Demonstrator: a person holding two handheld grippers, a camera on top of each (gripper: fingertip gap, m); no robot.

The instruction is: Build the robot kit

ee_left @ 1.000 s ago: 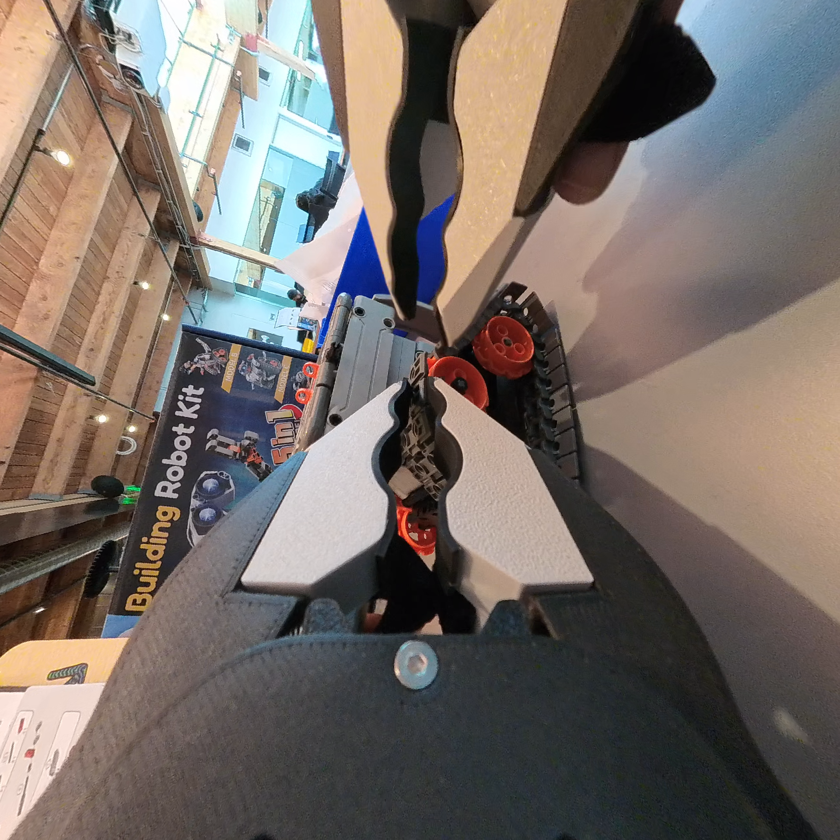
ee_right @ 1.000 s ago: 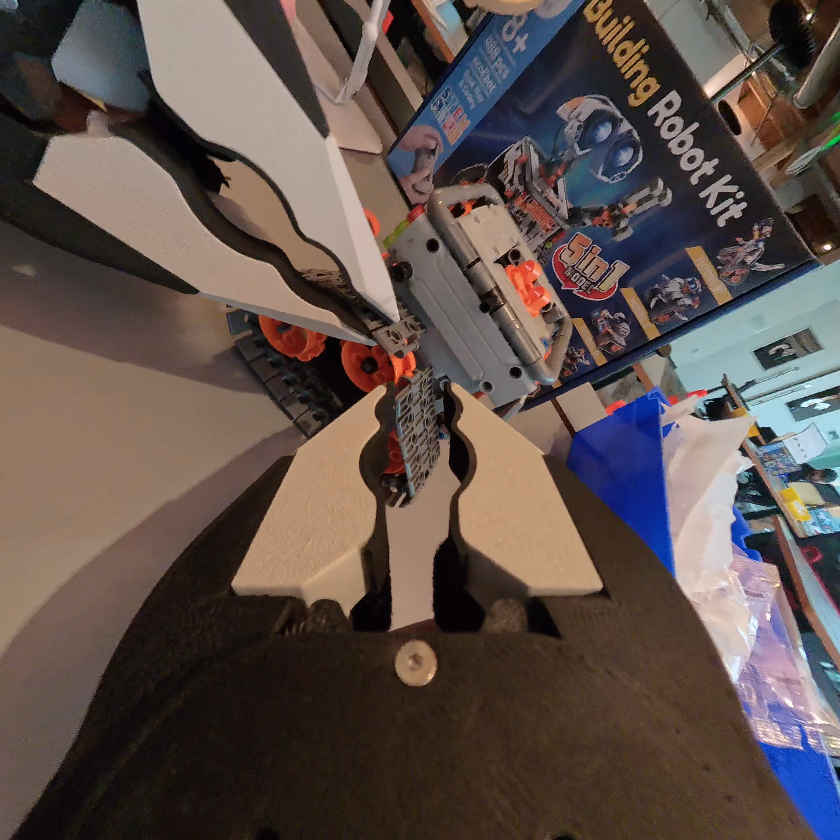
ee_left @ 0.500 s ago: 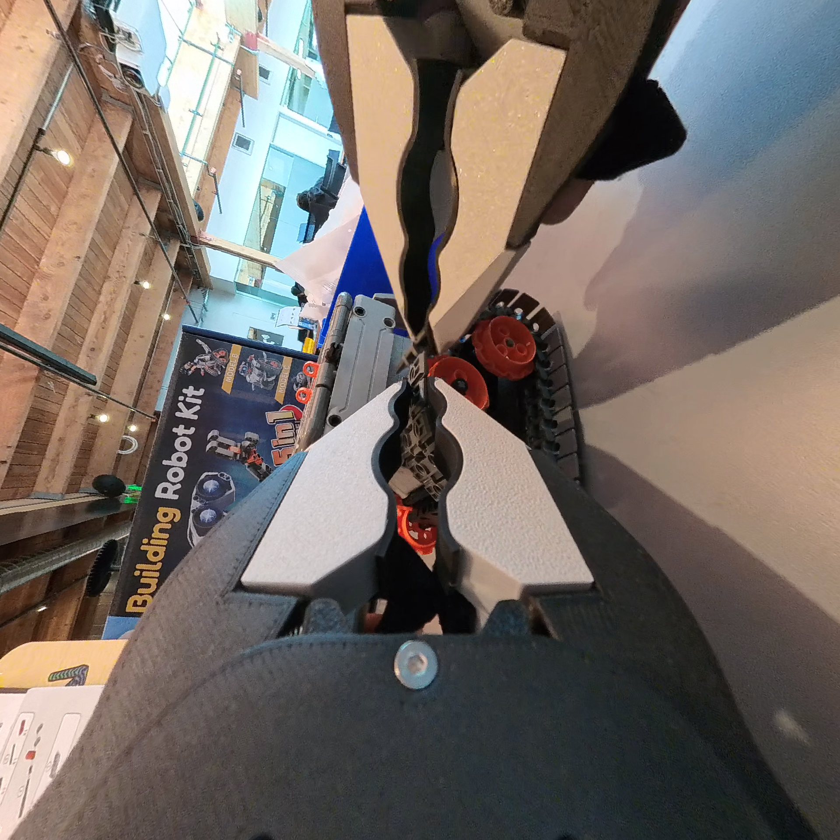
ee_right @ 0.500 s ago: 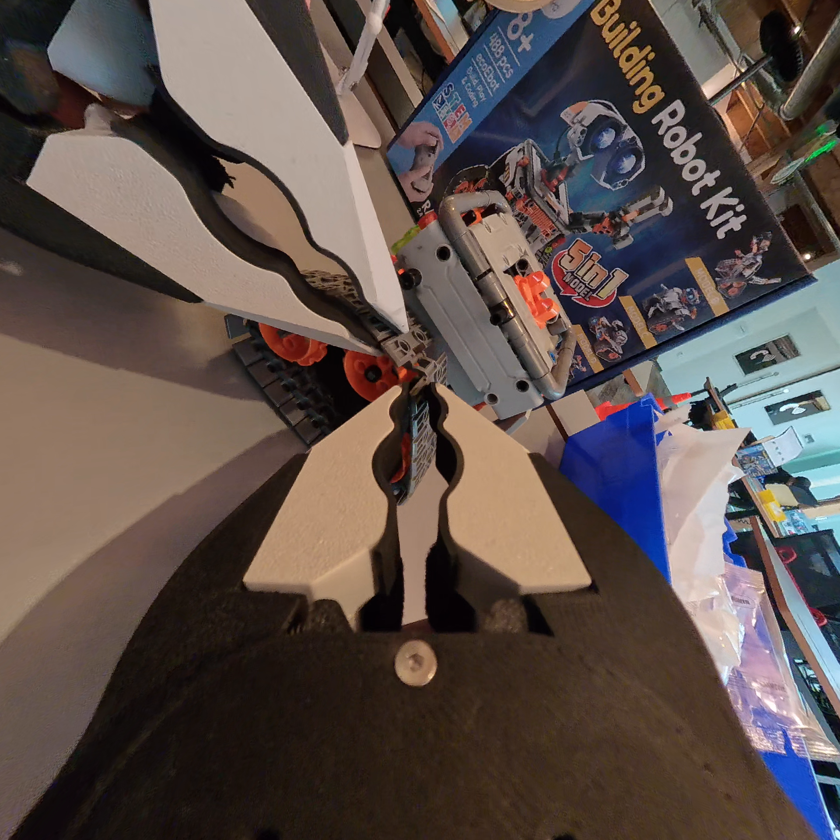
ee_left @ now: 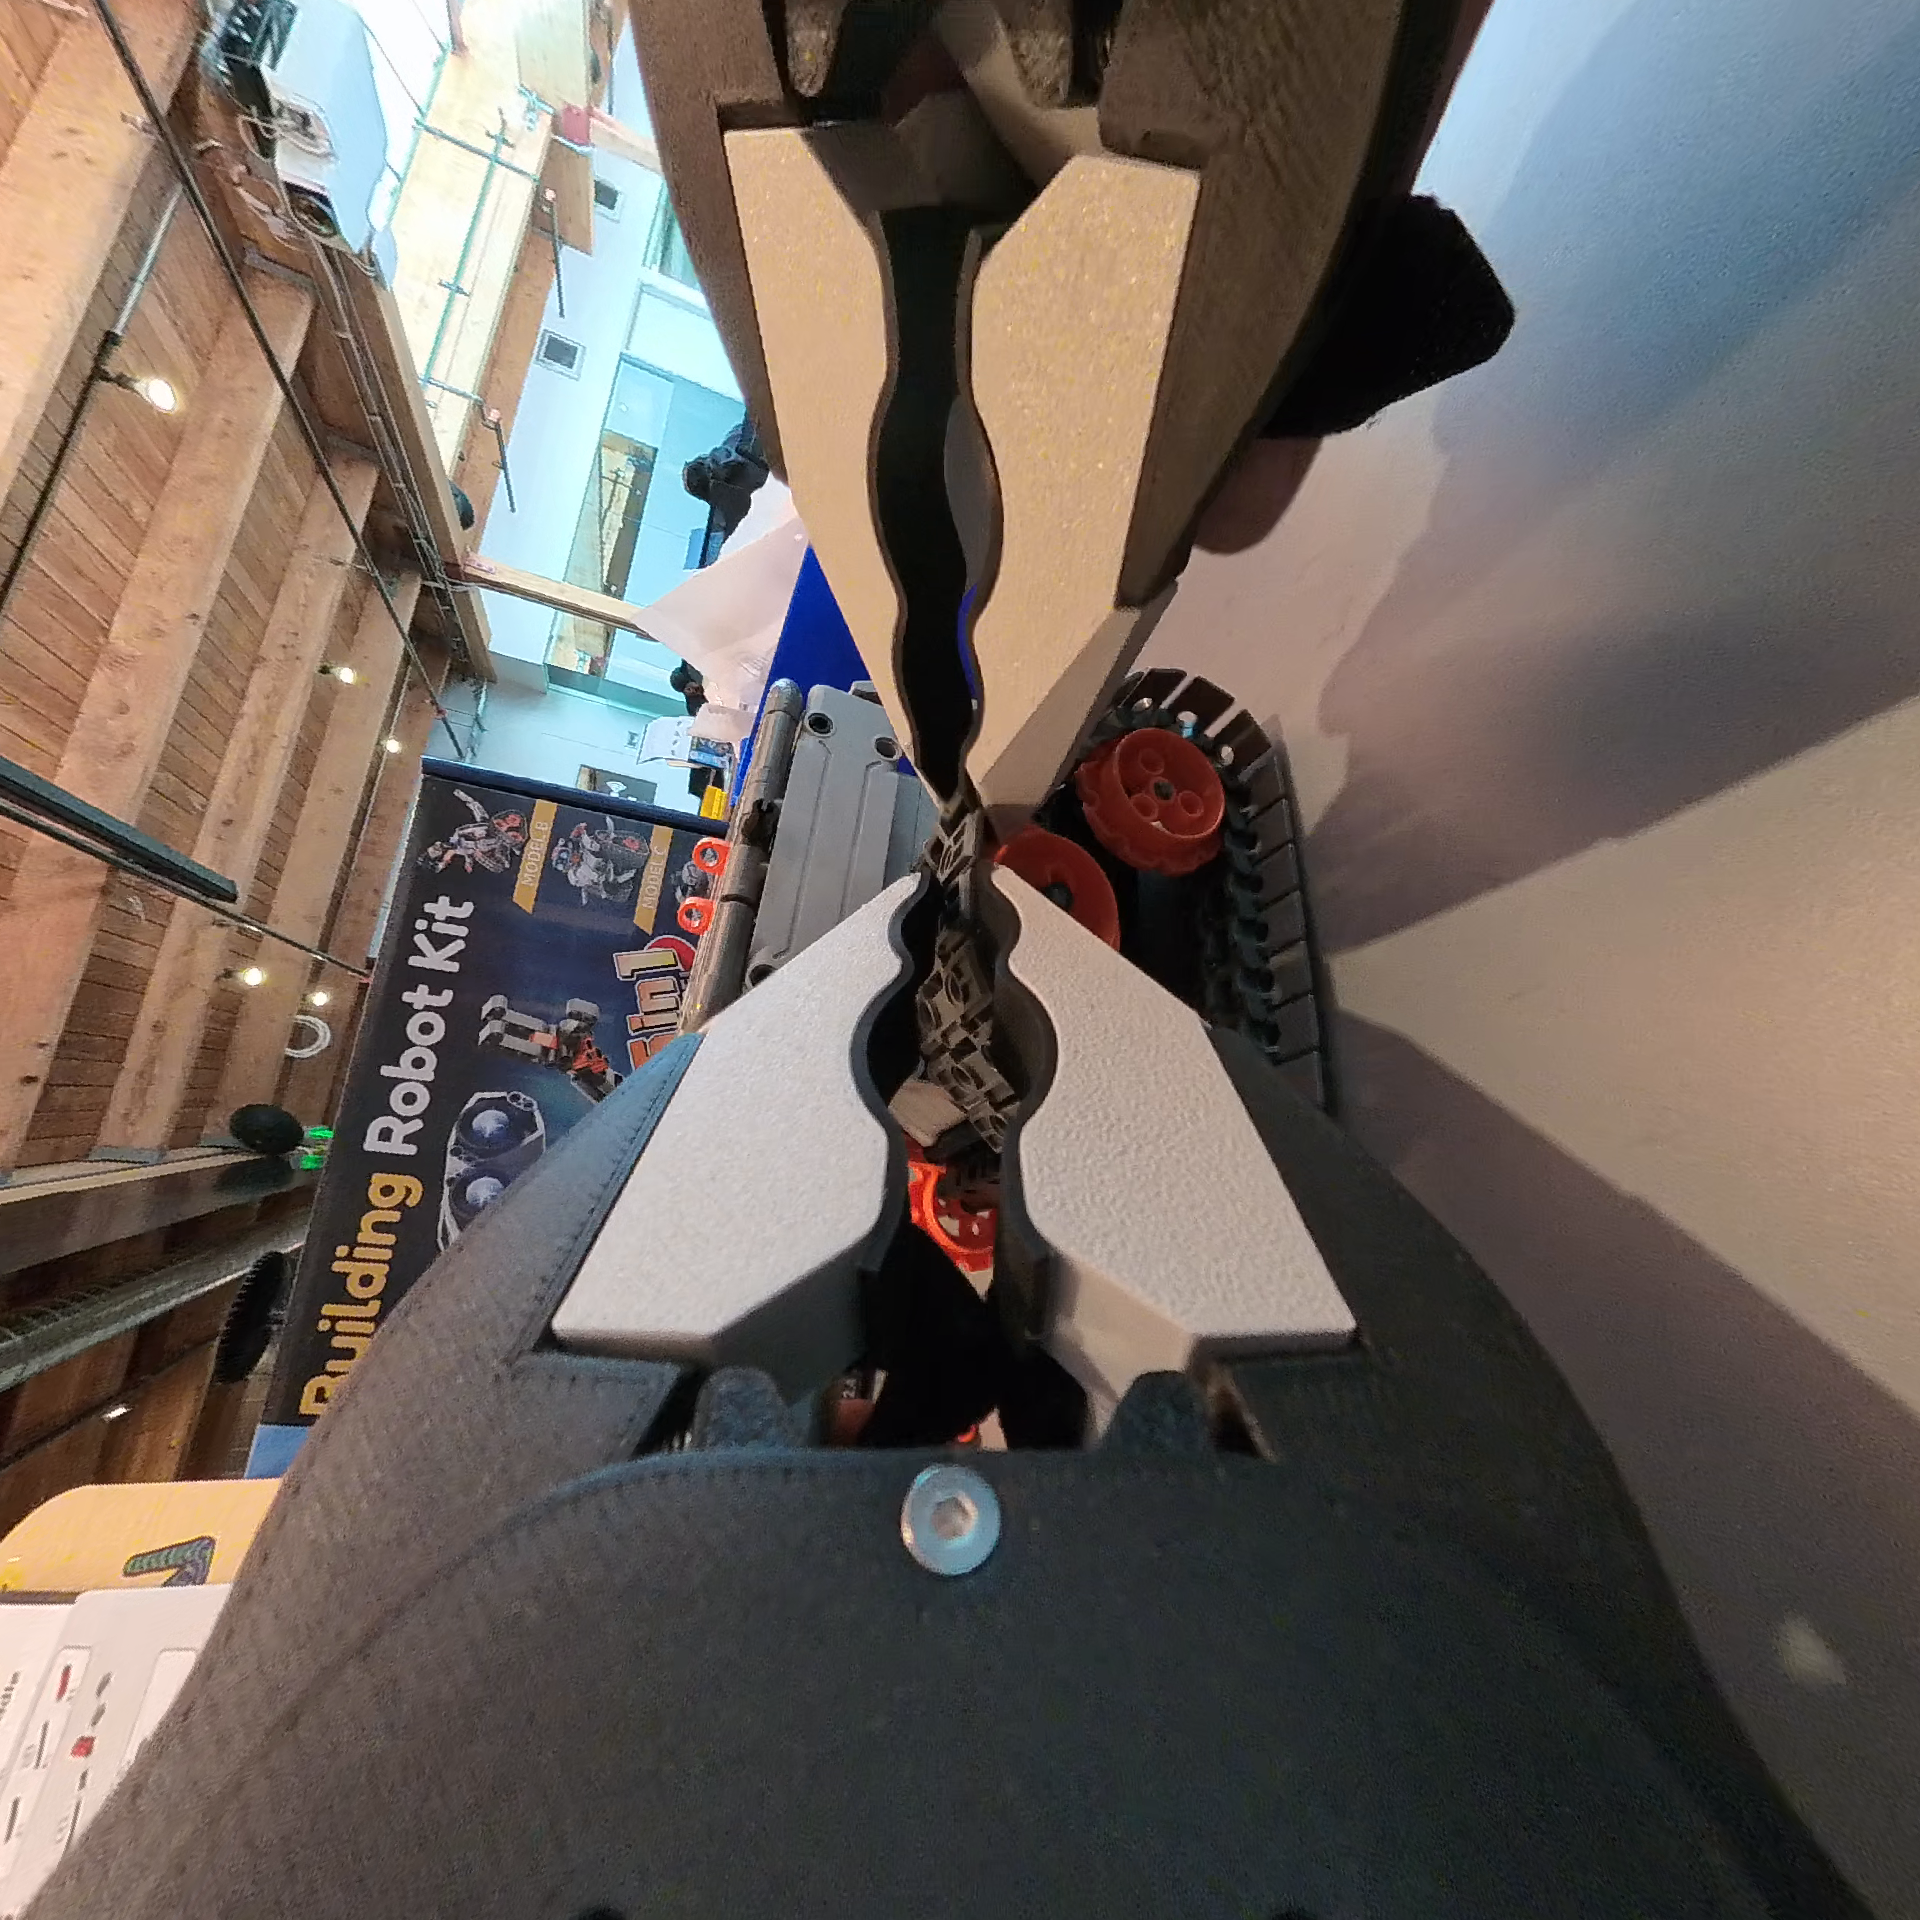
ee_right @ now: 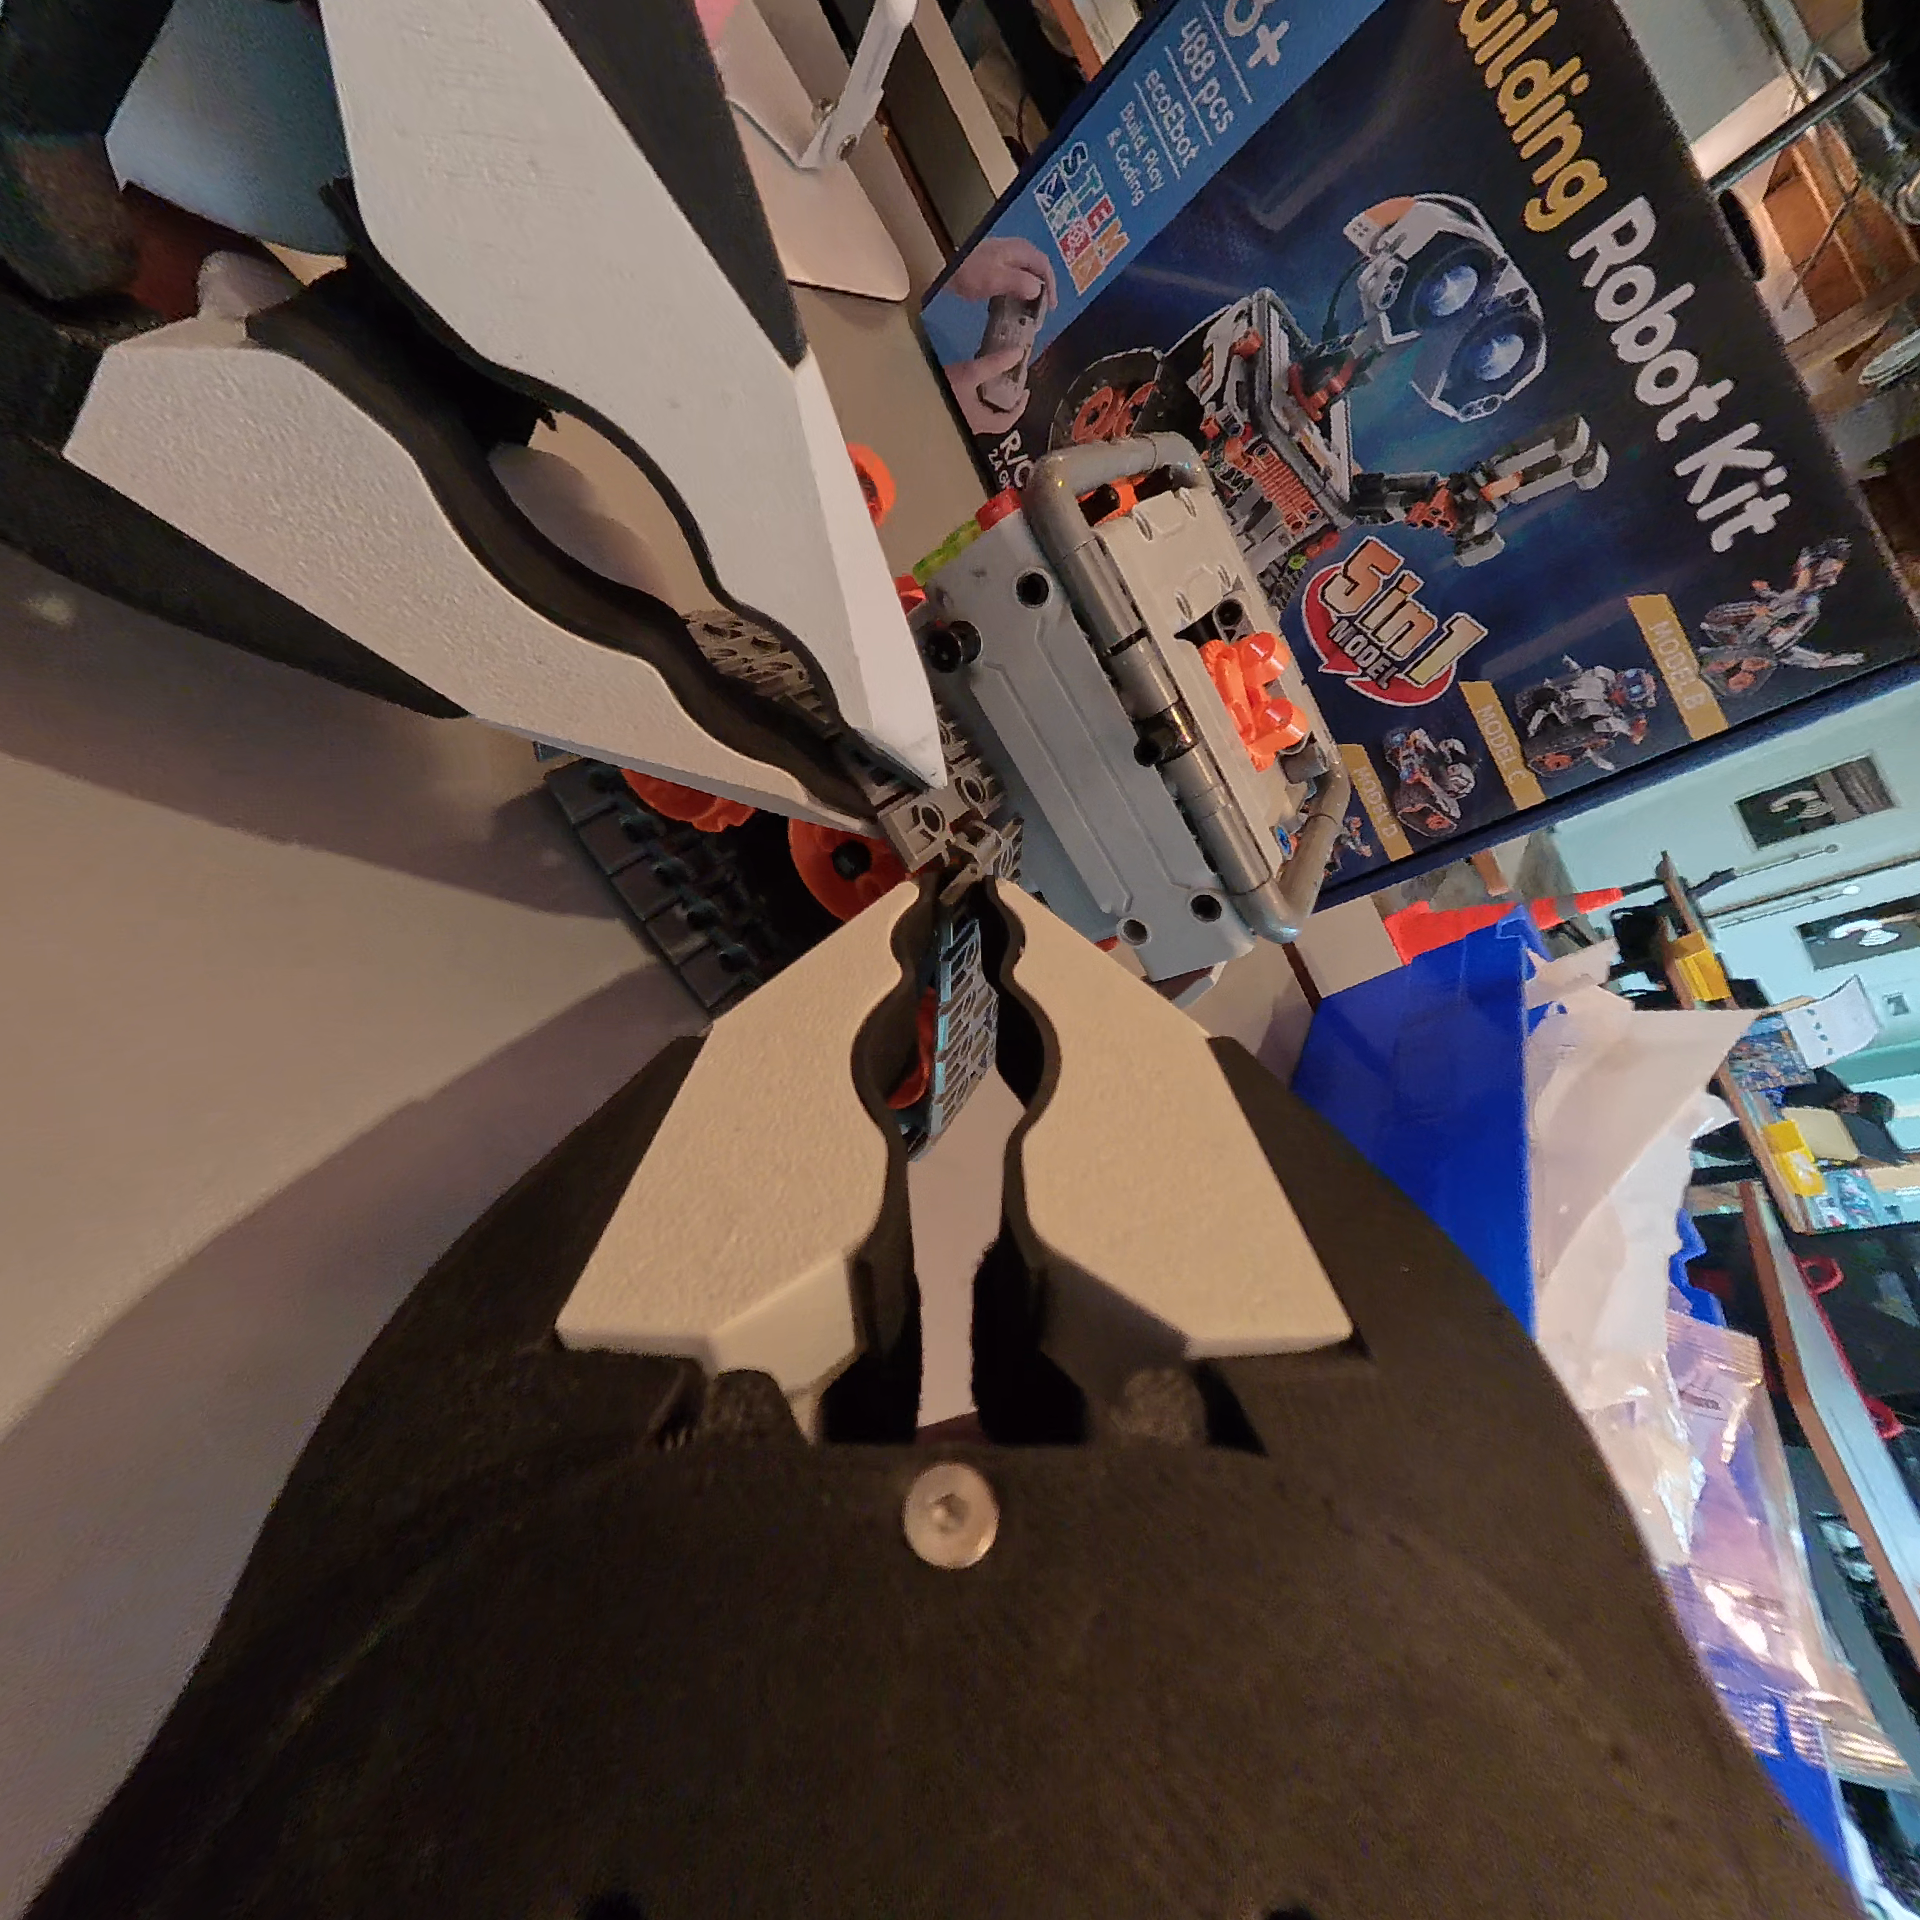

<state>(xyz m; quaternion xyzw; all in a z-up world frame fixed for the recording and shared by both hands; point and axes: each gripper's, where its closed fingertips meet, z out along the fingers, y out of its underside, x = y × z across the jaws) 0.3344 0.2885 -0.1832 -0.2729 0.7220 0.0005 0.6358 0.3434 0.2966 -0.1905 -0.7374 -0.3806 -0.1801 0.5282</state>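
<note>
Both grippers, left (ee_left: 961, 894) and right (ee_right: 961, 899), clench 1 grey beam (ee_left: 961, 1023) end-on, tip to tip, its length along their jaws.

Two matching handheld grippers
Each gripper (ee_left: 956, 894) (ee_right: 956, 904) had pale grey wavy-edged fingers (ee_left: 748, 1174), a black textured body, one silver hex screw (ee_left: 951, 1519).

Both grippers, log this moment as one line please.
left gripper: shut on grey beam piece | right gripper: shut on same piece | tracked model behind
</note>
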